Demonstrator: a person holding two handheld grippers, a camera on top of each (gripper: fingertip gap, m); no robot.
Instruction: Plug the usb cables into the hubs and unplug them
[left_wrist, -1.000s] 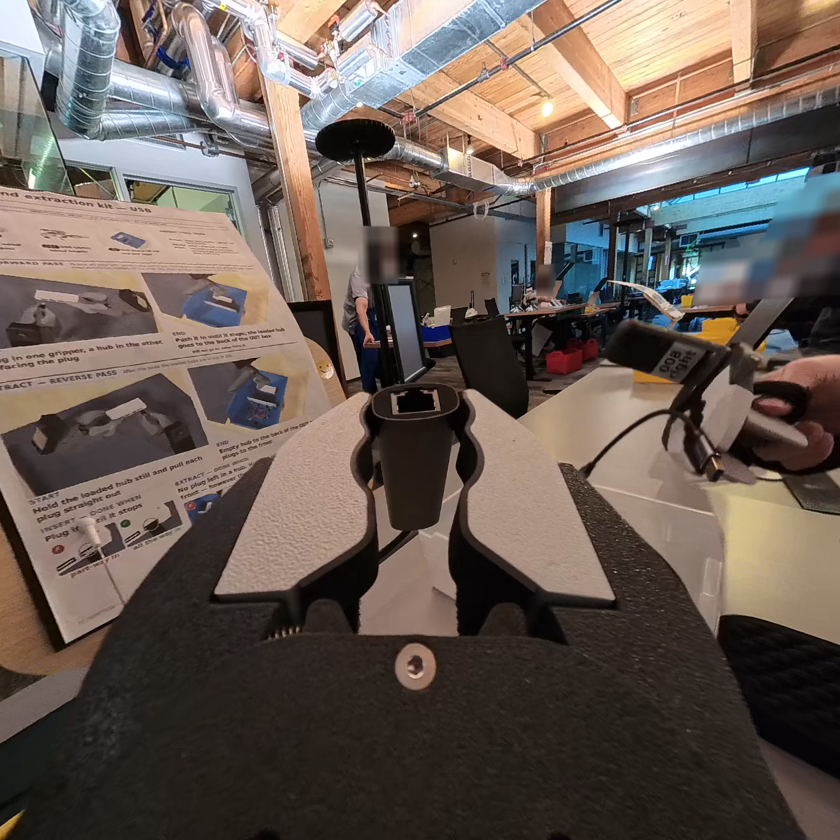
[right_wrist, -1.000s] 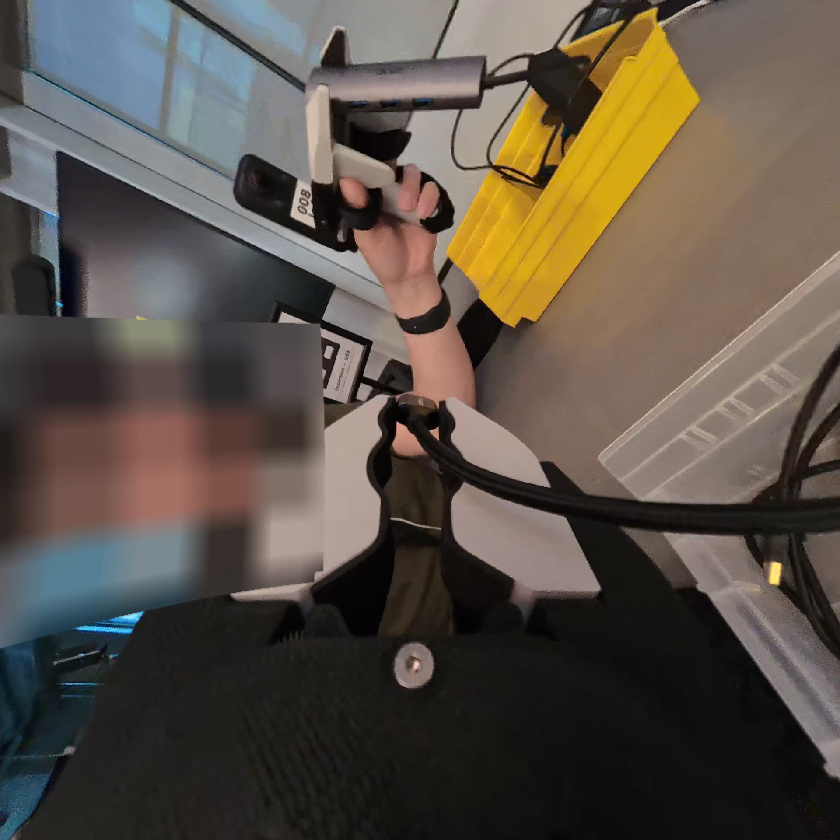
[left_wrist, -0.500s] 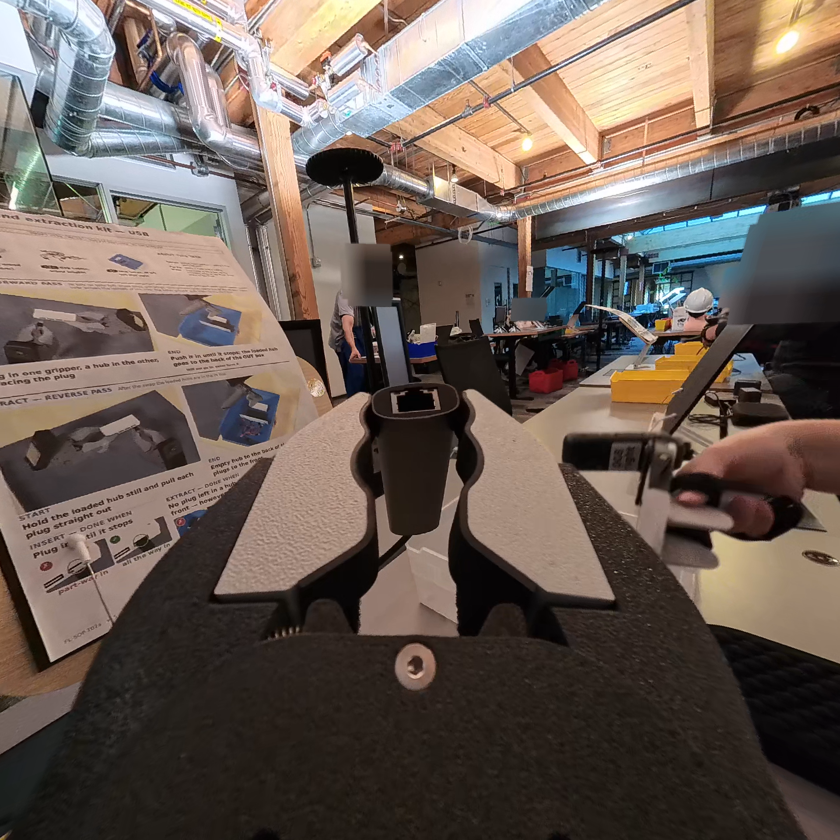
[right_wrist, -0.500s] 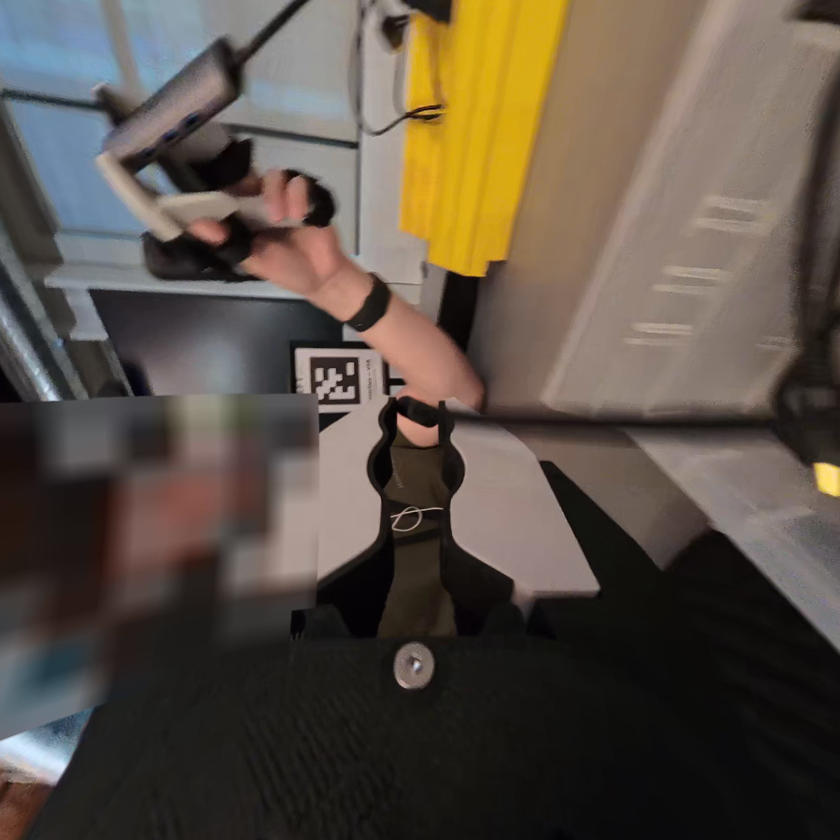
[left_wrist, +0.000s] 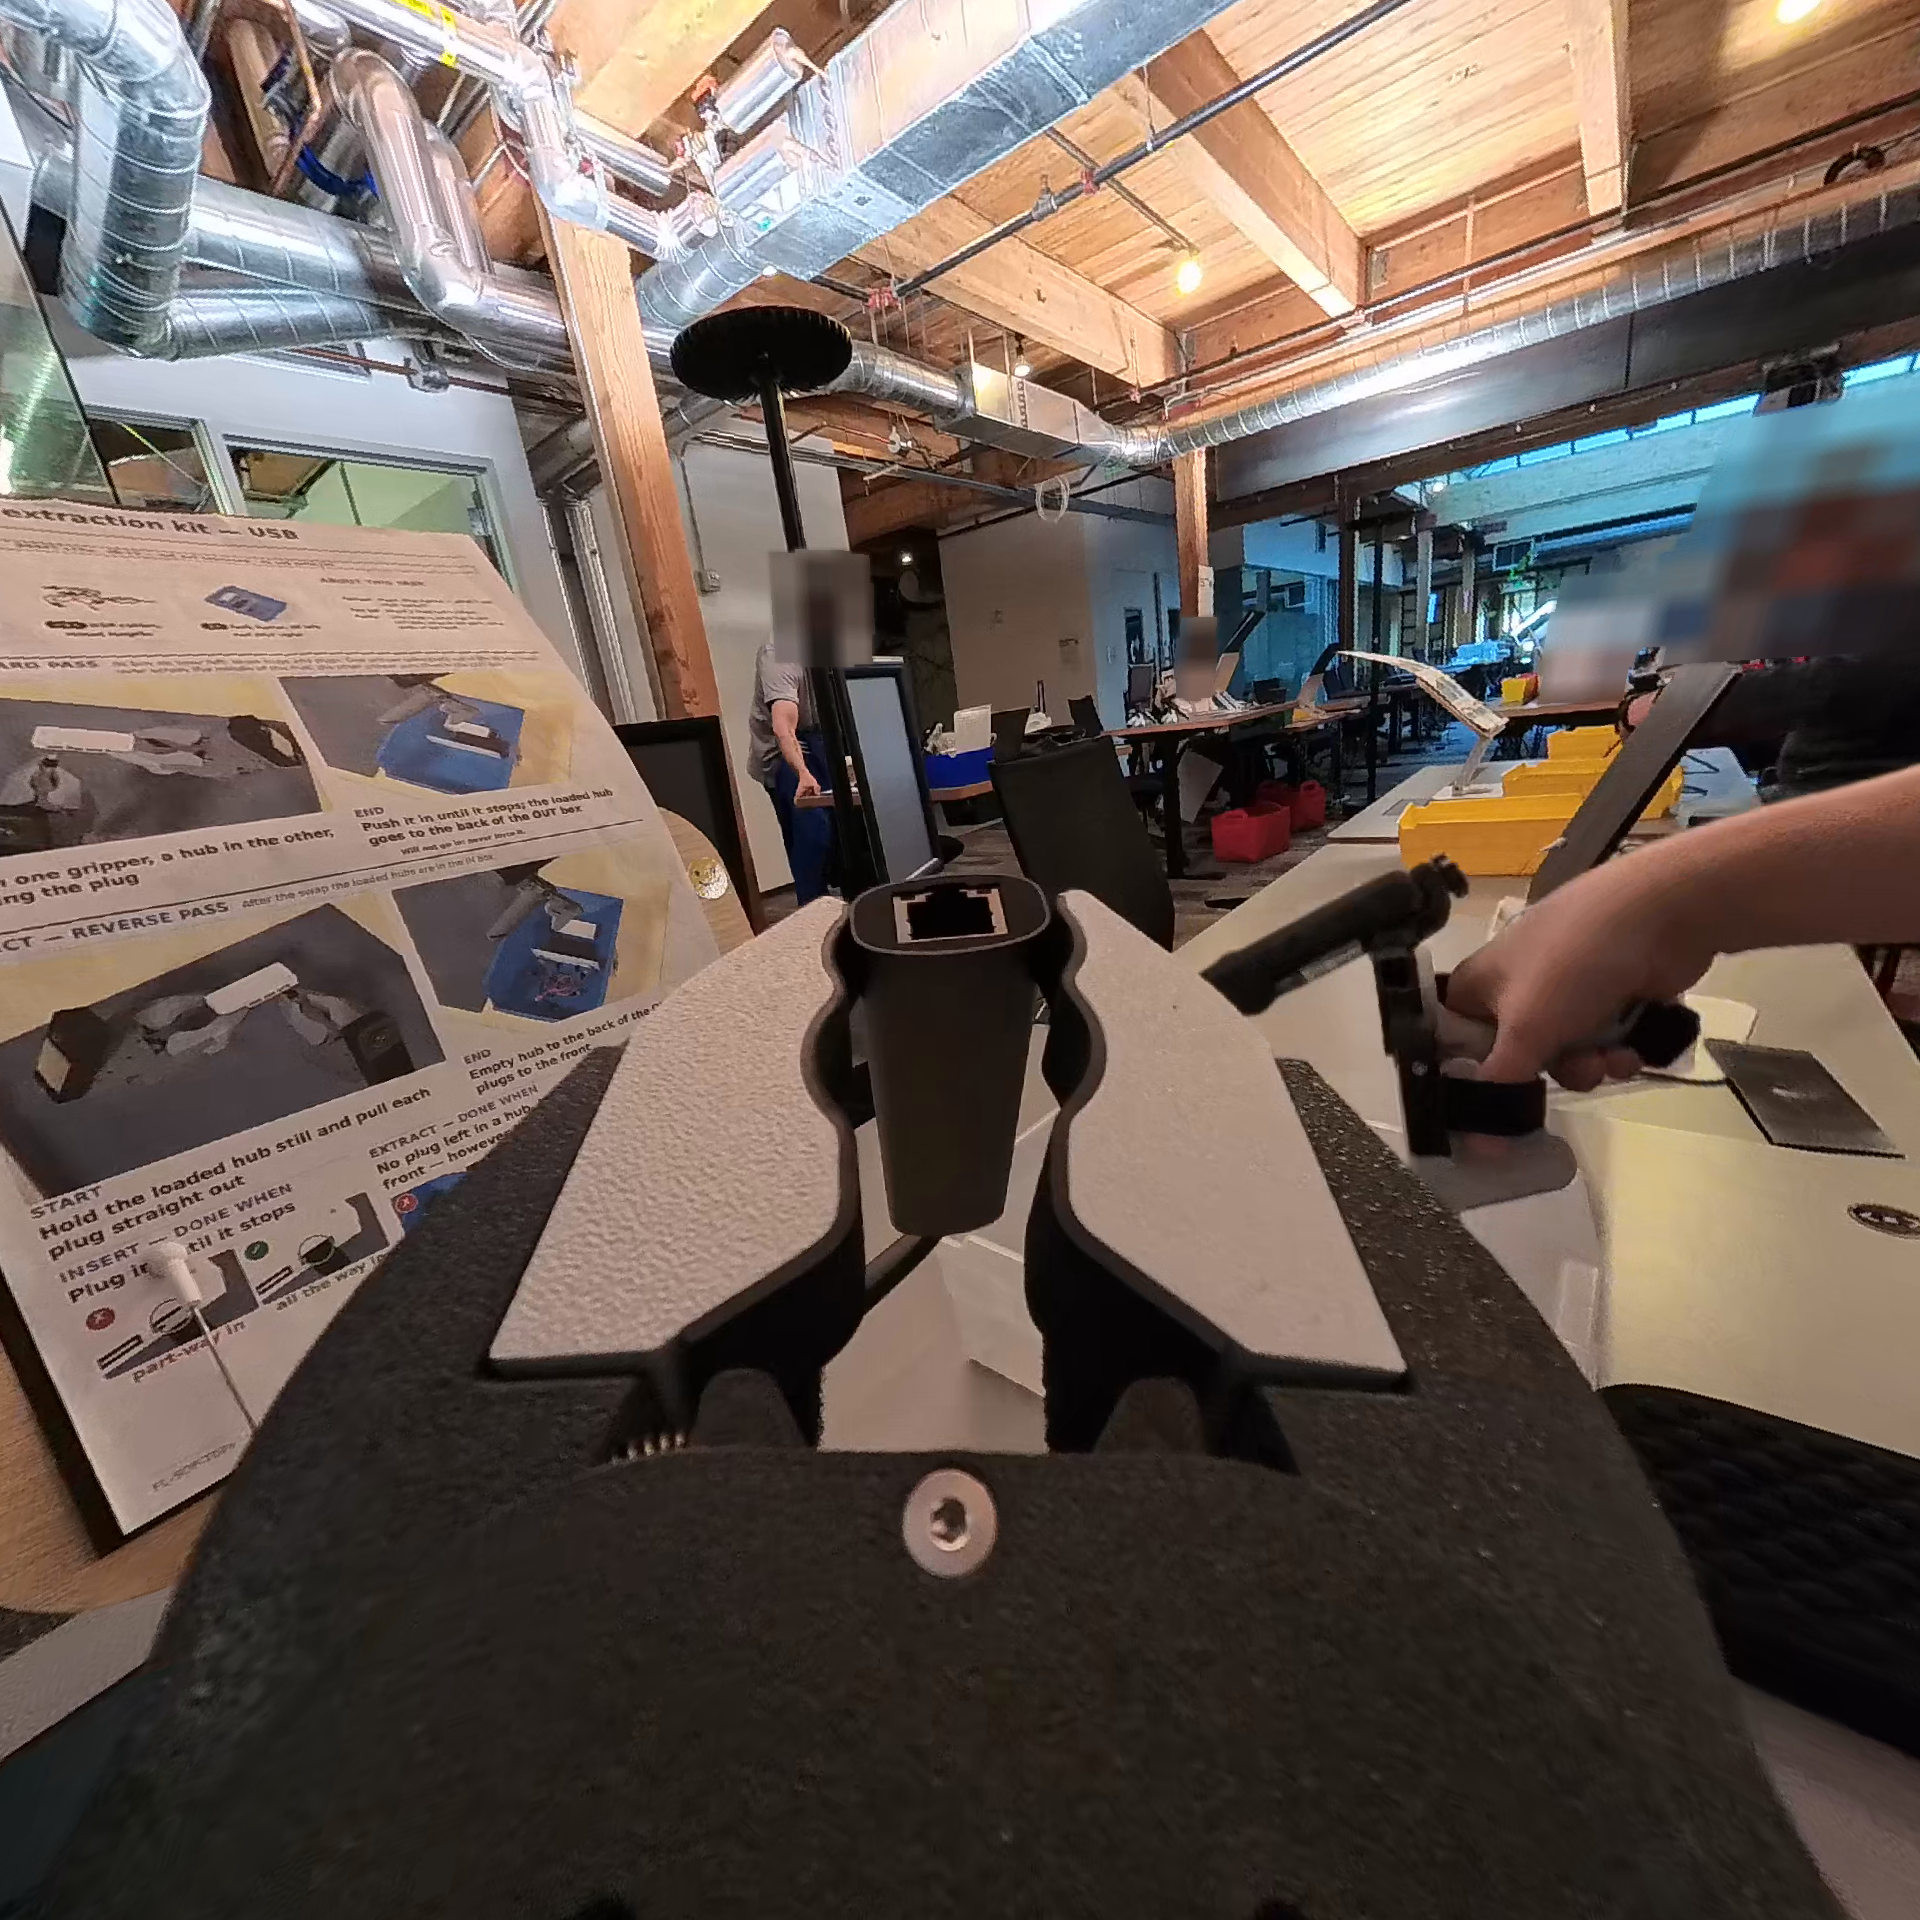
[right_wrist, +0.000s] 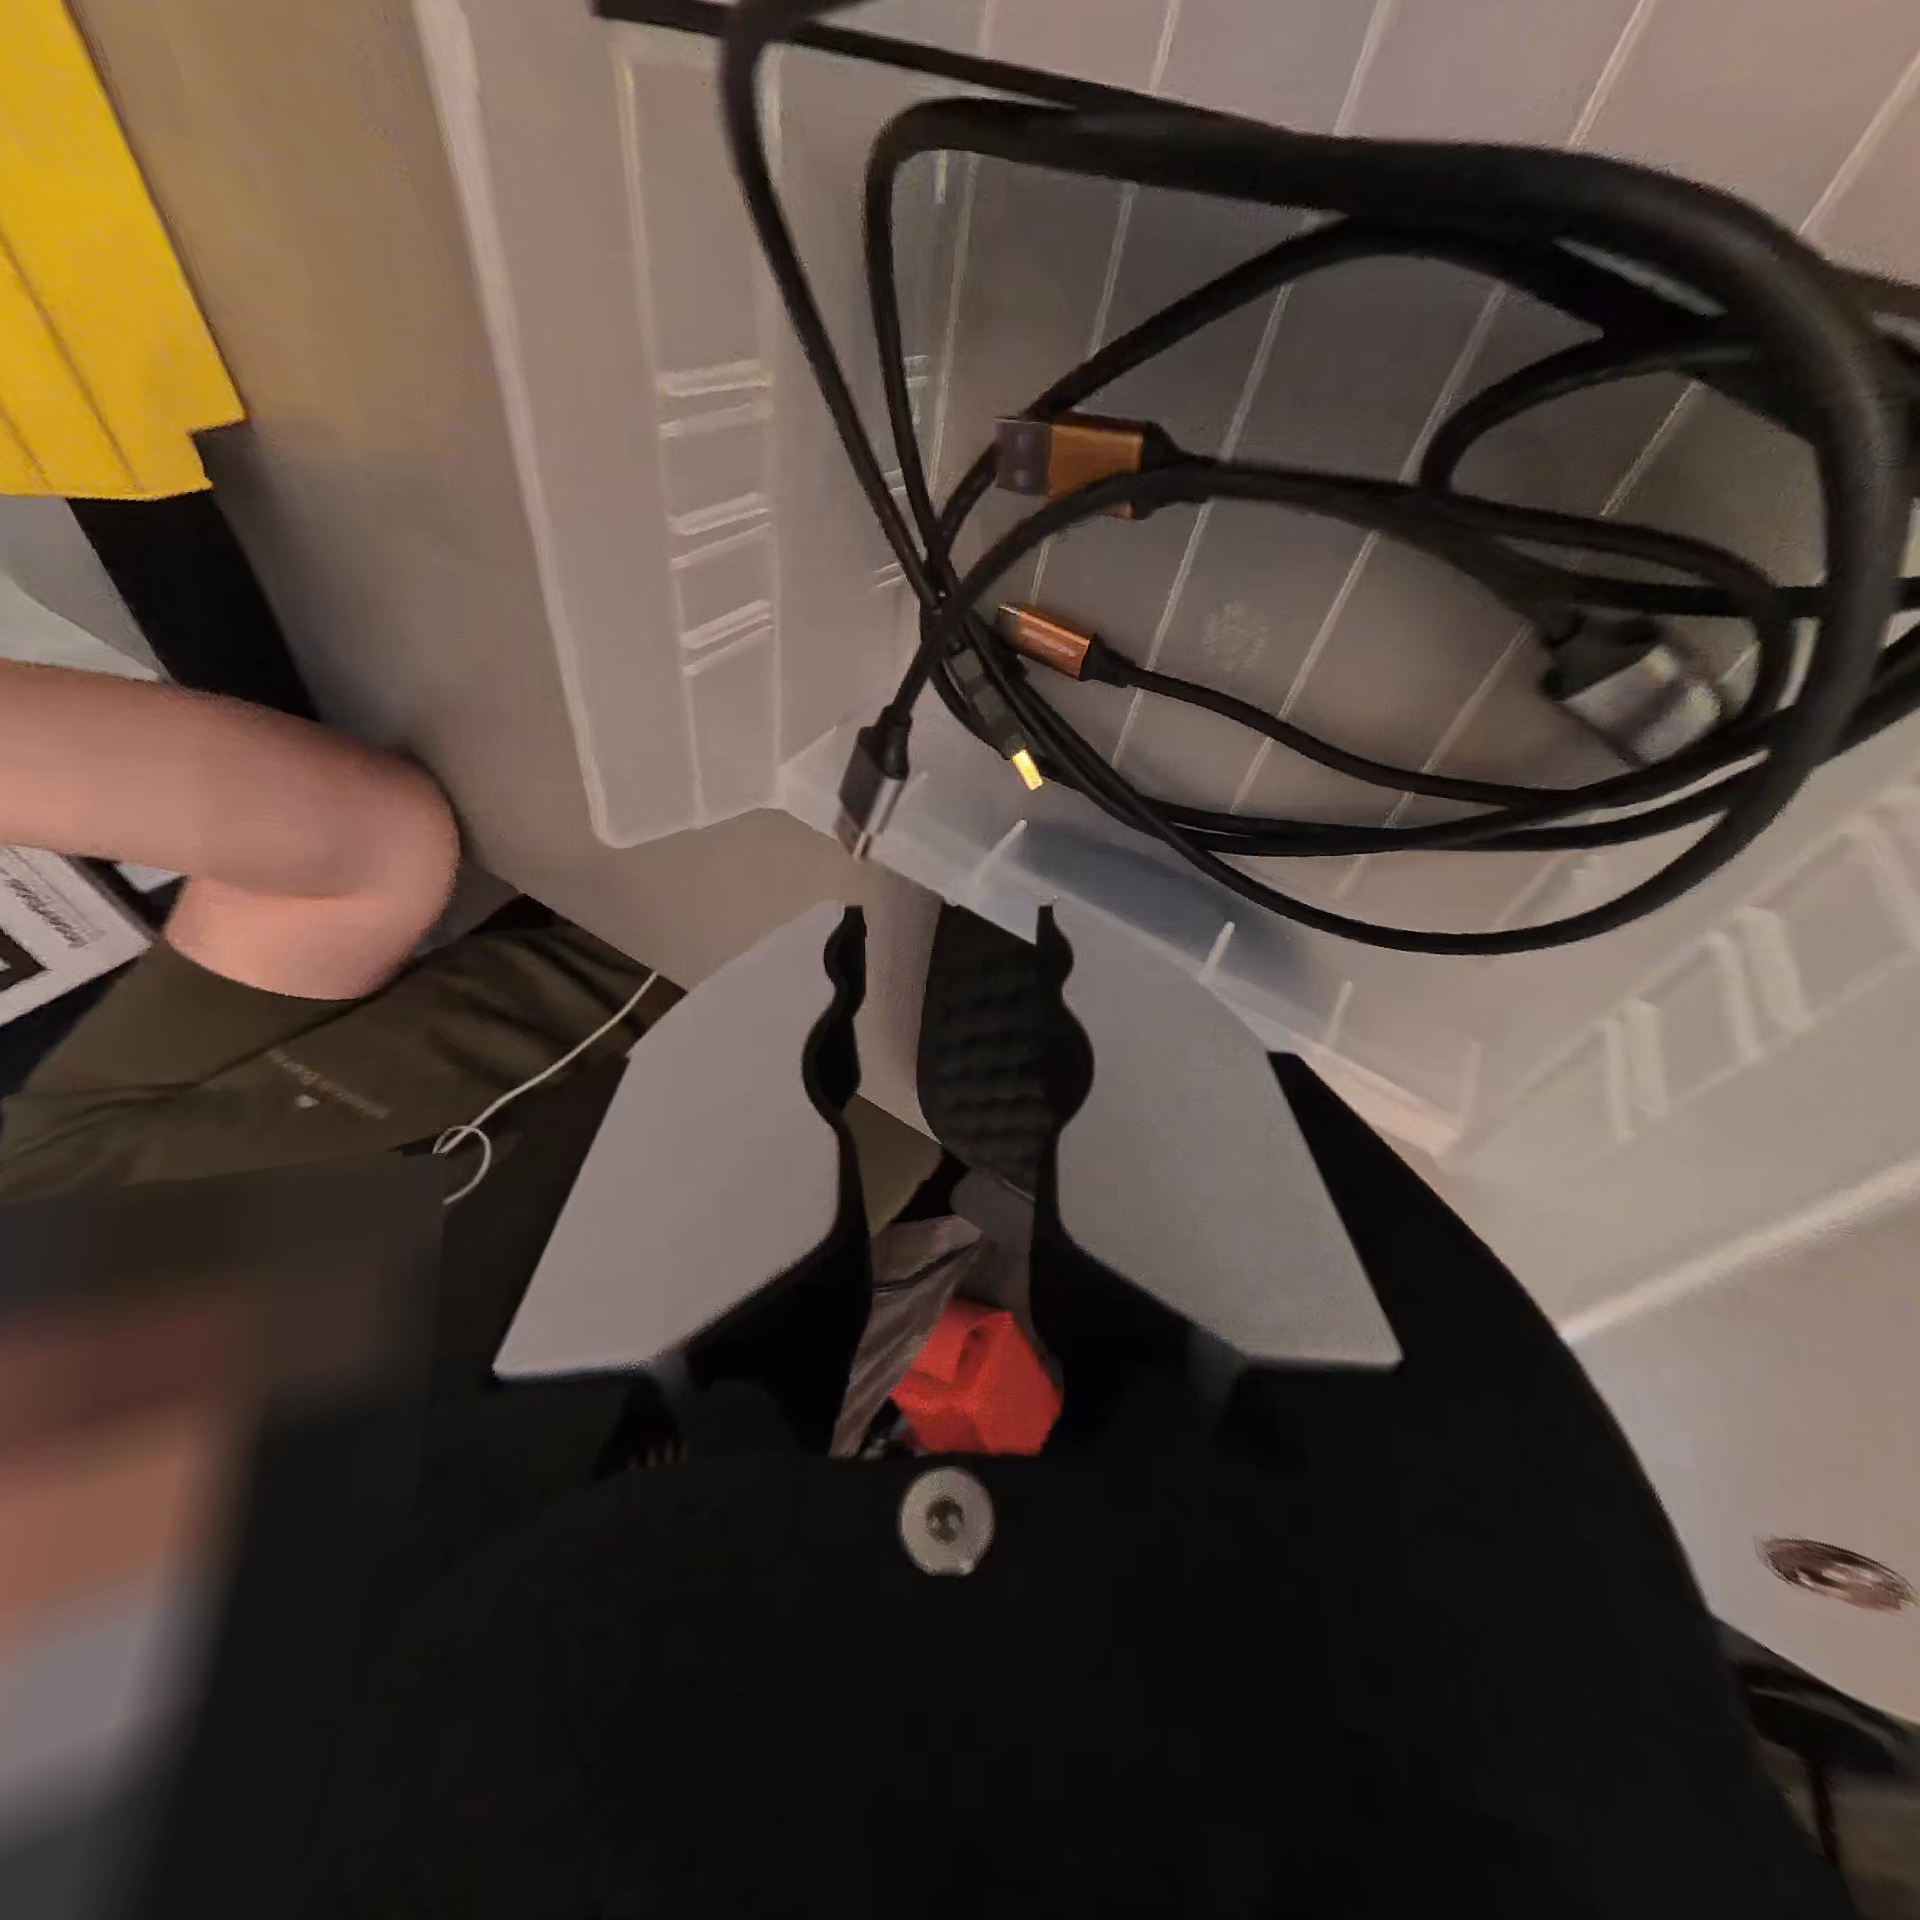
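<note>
My left gripper (left_wrist: 948, 925) is shut on a dark grey hub (left_wrist: 940, 1060), held upright with its end port facing the camera. My right gripper (right_wrist: 951, 925) hangs over the near edge of a clear plastic bin (right_wrist: 727, 416), jaws apart with nothing between them. It also shows in the left wrist view (left_wrist: 1496, 1164), low over the white table. In the bin lie several tangled black cables (right_wrist: 1558, 197), among them a copper USB-A plug (right_wrist: 1081, 462), a smaller copper plug (right_wrist: 1044, 639) and a silver plug (right_wrist: 873, 790).
An instruction sheet (left_wrist: 260, 935) leans at the left. Yellow bins (left_wrist: 1475, 831) stand at the back of the table, and one shows beside the clear bin (right_wrist: 94, 312). A black mesh chair (left_wrist: 1766, 1538) is close on the right. The person's forearm (right_wrist: 208, 810) rests at the table edge. The grippers' ends are close to 35 cm from one another. The copper USB-A plug (right_wrist: 1081, 462) lies some 8 cm from my right tips, 35 cm from my left tips.
My right gripper swung away from the hub and down over the clear bin. It let go of the black cable, which now lies in the bin. My left gripper kept hold of the hub.
</note>
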